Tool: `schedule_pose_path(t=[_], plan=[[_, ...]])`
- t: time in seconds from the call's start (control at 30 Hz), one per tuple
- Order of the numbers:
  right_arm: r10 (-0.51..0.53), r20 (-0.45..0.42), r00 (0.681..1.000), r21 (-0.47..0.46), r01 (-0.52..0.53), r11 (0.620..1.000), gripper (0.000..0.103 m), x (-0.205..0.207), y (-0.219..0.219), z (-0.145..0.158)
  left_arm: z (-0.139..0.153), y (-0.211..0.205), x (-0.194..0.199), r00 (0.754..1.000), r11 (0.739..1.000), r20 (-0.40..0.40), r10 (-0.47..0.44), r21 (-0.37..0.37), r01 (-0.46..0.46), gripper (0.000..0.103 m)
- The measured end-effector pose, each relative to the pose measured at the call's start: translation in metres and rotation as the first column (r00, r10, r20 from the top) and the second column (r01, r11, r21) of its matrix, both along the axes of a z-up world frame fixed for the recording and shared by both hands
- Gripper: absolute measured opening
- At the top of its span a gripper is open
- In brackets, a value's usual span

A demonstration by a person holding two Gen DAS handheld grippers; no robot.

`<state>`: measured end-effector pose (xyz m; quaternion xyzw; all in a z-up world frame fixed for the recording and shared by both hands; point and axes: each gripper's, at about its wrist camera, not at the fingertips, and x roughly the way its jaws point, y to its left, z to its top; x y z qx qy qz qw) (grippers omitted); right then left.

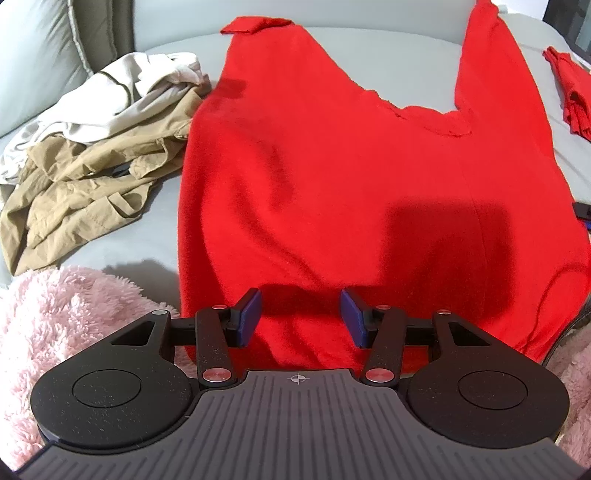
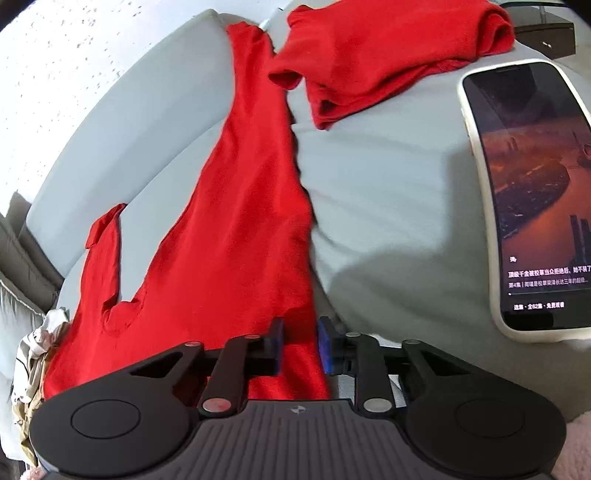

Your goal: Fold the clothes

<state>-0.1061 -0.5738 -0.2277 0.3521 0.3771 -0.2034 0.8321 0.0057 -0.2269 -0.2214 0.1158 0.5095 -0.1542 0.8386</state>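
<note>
Left hand-held gripper (image 1: 300,318): jaws apart, nothing between the pads; hovers over the near hem of the red top (image 1: 332,177), w/ its shadow on the cloth just ahead. Right hand-held gripper (image 2: 300,345): jaws drawn close, pinching the top's right edge (image 2: 299,354) near the hem; cloth bunches between the blue pads (image 2: 325,347).

Red top: sleeveless, spread flat on the grey sofa seat (image 1: 388,55), hem toward the cameras, two straps running away toward the backrest. Left strap end (image 1: 255,24) is folded over on itself.

L of the top: crumpled tan and cream garments (image 1: 92,147) in a heap, touching or nearly touching the top's left edge. R of the top: a folded red garment (image 2: 388,55), lying by the far strap tip in the right view; whether they touch, cannot tell.

Phone (image 2: 532,192): screen lit, face up on the seat, well R of the top. Pink fleece (image 1: 55,332): at near edge, both sides of the left gripper.
</note>
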Motion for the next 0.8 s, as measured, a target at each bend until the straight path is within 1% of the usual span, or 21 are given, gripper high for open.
schedule_pose_path(t=[0.1,0.2,0.3,0.37,0.47,0.5,0.57,0.63,0.67,0.7,0.77,0.8], plan=[[0.015,-0.016,1.000,-0.036,-0.016,0.999,0.002,0.002,0.004,0.002,0.001,0.001,0.000,1.000,1.000,0.002,-0.004,-0.008,0.004,0.054],[0.008,-0.027,1.000,-0.068,-0.009,0.998,0.002,0.002,0.008,0.011,0.008,0.004,0.001,1.000,0.999,0.002,-0.005,-0.035,0.006,0.054],[0.017,-0.024,1.000,-0.114,-0.020,0.993,0.002,0.004,0.012,0.027,0.022,0.015,0.007,1.000,0.996,0.006,0.017,-0.083,-0.017,0.054],[0.038,-0.027,0.999,-0.146,-0.041,0.988,0.002,0.008,0.016,0.040,0.031,0.023,0.012,0.999,0.995,0.020,0.029,-0.100,-0.027,0.054],[0.082,-0.024,0.996,-0.188,-0.085,0.978,0.002,0.019,0.028,0.062,0.046,0.038,0.021,0.996,0.994,0.077,0.044,-0.100,-0.036,0.054],[0.109,-0.028,0.994,-0.217,-0.113,0.970,0.002,0.026,0.038,0.072,0.052,0.046,0.026,0.993,0.994,0.103,0.057,-0.102,-0.046,0.054],[0.162,-0.039,0.986,-0.270,-0.166,0.948,0.002,0.039,0.056,0.092,0.056,0.061,0.034,0.988,0.989,0.120,0.096,-0.120,-0.082,0.054],[0.197,-0.054,0.979,-0.299,-0.204,0.932,0.002,0.051,0.070,0.103,0.054,0.076,0.043,0.983,0.980,0.104,0.150,-0.151,-0.133,0.054],[0.234,-0.072,0.970,-0.329,-0.244,0.912,0.002,0.063,0.087,0.113,0.053,0.084,0.047,0.980,0.973,0.095,0.177,-0.166,-0.160,0.054],[0.250,-0.079,0.965,-0.339,-0.262,0.903,0.002,0.068,0.094,0.117,0.048,0.095,0.051,0.974,0.962,0.071,0.214,-0.189,-0.198,0.054],[0.294,-0.101,0.951,-0.363,-0.310,0.879,0.002,0.082,0.114,0.125,0.042,0.106,0.055,0.967,0.948,0.040,0.250,-0.211,-0.237,0.054],[0.325,-0.117,0.938,-0.376,-0.345,0.860,0.002,0.094,0.131,0.130,0.036,0.116,0.058,0.959,0.932,0.008,0.284,-0.237,-0.274,0.053]])
